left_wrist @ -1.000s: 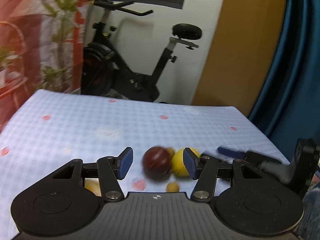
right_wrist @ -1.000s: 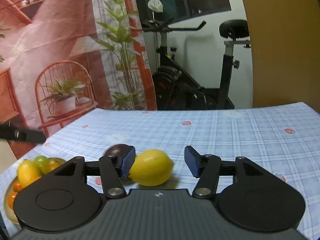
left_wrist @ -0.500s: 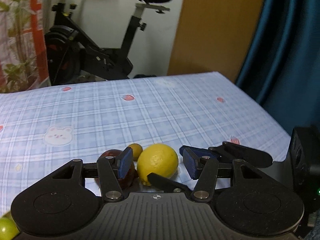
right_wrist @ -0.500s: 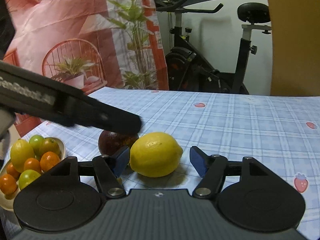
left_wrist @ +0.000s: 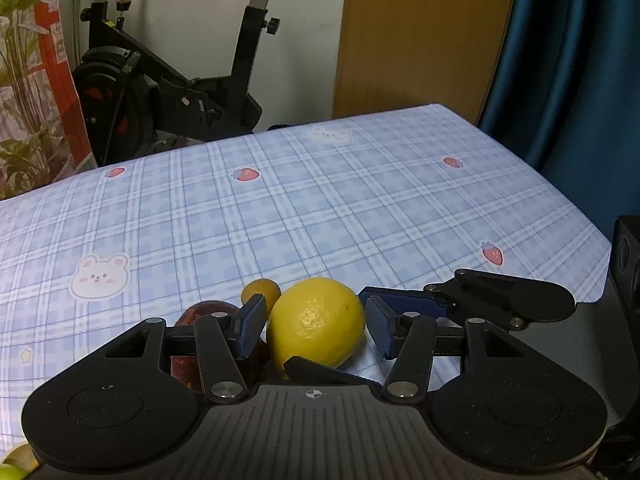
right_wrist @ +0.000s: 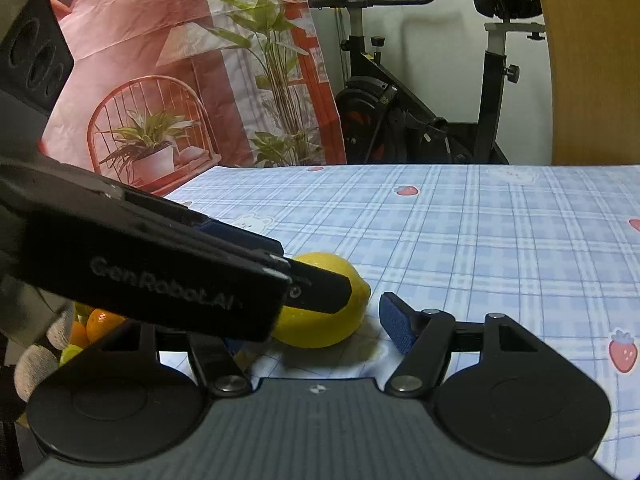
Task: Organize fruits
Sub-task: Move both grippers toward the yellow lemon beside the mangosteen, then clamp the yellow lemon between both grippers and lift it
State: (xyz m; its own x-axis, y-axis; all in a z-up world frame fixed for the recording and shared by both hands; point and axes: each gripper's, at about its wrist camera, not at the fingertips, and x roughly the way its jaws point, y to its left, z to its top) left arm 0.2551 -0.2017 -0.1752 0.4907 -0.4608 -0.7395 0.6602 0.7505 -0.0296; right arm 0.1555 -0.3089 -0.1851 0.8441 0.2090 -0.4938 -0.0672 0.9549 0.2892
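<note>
A yellow lemon (left_wrist: 316,326) lies on the blue checked tablecloth (left_wrist: 320,200). My left gripper (left_wrist: 314,330) is open with the lemon between its blue pads, not squeezed. A dark red fruit (left_wrist: 200,320) sits just left of the left pad, and a small orange fruit (left_wrist: 261,290) lies behind. My right gripper (right_wrist: 316,330) is open too, with the same lemon (right_wrist: 324,308) between its fingers. It shows in the left wrist view (left_wrist: 472,300) at the right. The left gripper's body (right_wrist: 160,268) crosses the right wrist view and hides the right gripper's left pad.
Oranges and green fruits (right_wrist: 94,322) lie at the lower left of the right wrist view, largely hidden. An exercise bike (left_wrist: 168,80) stands past the table's far edge. A blue curtain (left_wrist: 580,60) hangs at the right, a plant backdrop (right_wrist: 180,80) at the left.
My left gripper has swung right and closed in on the lemon, which now sits between its pads. Its body now crosses the right wrist view lower and closer, over the lemon.
</note>
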